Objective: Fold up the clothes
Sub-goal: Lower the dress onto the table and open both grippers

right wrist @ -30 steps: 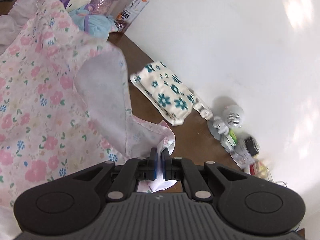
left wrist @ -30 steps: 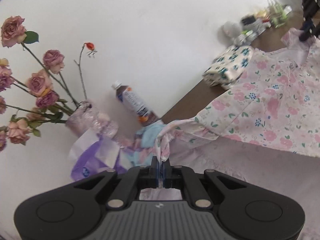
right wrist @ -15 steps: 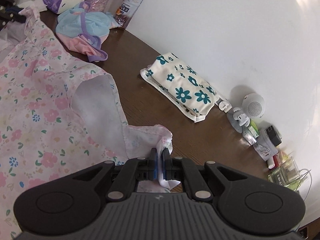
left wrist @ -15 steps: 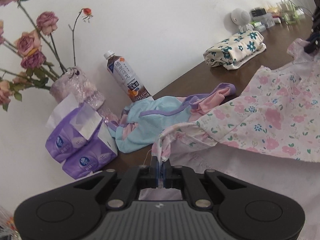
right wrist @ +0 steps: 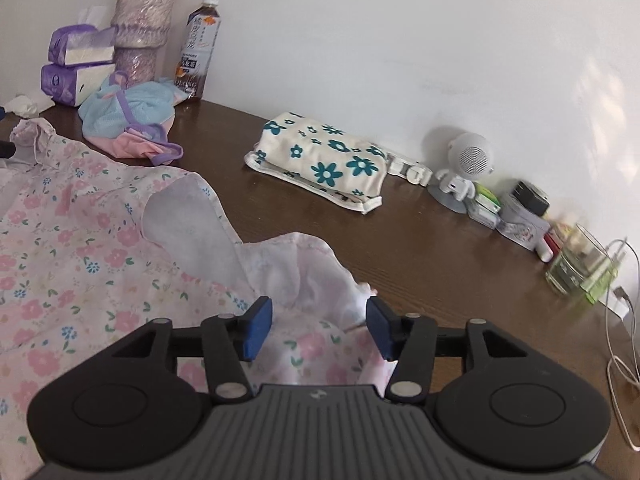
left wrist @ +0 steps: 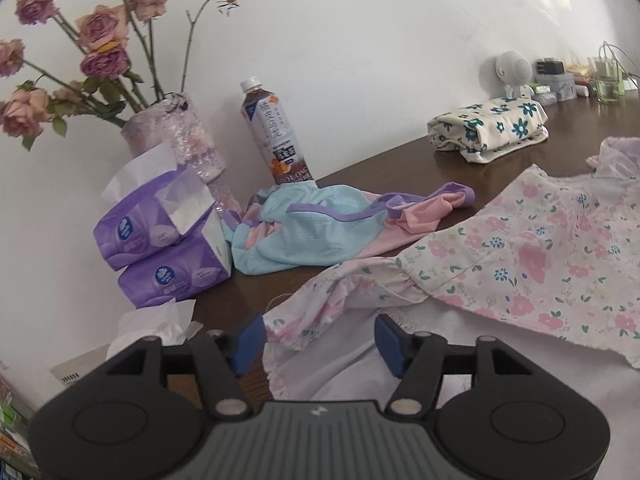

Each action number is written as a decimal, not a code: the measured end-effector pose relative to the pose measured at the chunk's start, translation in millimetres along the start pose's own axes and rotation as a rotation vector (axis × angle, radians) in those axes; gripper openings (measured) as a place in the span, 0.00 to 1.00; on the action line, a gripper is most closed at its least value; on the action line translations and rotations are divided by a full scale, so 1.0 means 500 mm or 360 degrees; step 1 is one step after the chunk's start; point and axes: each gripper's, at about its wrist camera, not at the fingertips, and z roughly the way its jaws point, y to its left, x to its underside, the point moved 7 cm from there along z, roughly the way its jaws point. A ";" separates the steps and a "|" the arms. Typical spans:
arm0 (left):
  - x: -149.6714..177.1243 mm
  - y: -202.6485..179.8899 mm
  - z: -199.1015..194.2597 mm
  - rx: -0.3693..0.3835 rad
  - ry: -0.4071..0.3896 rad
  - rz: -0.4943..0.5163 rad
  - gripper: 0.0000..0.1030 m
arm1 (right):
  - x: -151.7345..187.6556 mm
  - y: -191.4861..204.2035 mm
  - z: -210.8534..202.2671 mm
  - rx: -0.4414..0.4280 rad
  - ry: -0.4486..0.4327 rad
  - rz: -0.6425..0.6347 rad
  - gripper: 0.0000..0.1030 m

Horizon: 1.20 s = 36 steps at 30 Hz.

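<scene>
A pink floral dress [left wrist: 520,256] lies spread on the dark wooden table [left wrist: 376,176]. My left gripper [left wrist: 320,345] is open, its blue pads either side of one ruffled sleeve [left wrist: 320,304] that rests loose on the table. My right gripper [right wrist: 319,328] is open too, straddling the other sleeve [right wrist: 304,268] of the same dress [right wrist: 80,232]. A crumpled blue, pink and purple garment [left wrist: 320,224] lies beyond the dress by the wall. A folded cream cloth with teal flowers [right wrist: 324,160] sits further along the table [right wrist: 420,240].
By the wall stand a vase of dried roses [left wrist: 176,136], a tea bottle [left wrist: 276,140], stacked purple tissue packs [left wrist: 160,236] and a crumpled tissue [left wrist: 160,320]. At the right end are a small white robot figure [right wrist: 464,168], boxes, a glass [right wrist: 580,264] and a white cable [right wrist: 616,320].
Both grippers came down to the table and opened, letting go of the dress sleeves they held. The dress now lies flat instead of hanging between them.
</scene>
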 end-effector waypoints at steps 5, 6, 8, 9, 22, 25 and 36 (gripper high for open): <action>0.008 0.009 -0.045 -0.0003 -0.0008 -0.0073 0.67 | 0.025 -0.032 -0.056 0.0042 -0.0037 0.0089 0.60; 0.010 0.009 -0.058 0.0000 -0.0017 -0.0085 0.69 | 0.032 -0.039 -0.068 0.0042 -0.0043 0.0111 0.62; 0.016 0.004 -0.087 0.0025 -0.0031 -0.0098 0.71 | 0.049 -0.048 -0.088 0.0028 -0.0041 0.0150 0.65; 0.021 0.000 -0.102 0.0049 -0.0035 -0.0104 0.71 | 0.058 -0.052 -0.097 0.0019 -0.0038 0.0167 0.65; 0.102 -0.079 -0.269 0.0355 0.0032 -0.0300 0.72 | 0.119 0.016 -0.215 -0.0352 -0.0081 0.0355 0.65; 0.115 -0.101 -0.312 0.0435 0.0027 -0.0306 0.72 | 0.116 0.083 -0.245 -0.0517 -0.0101 0.0272 0.65; 0.150 -0.184 -0.445 0.0804 0.0003 -0.0226 0.72 | 0.158 0.187 -0.284 -0.0803 -0.0047 0.0239 0.60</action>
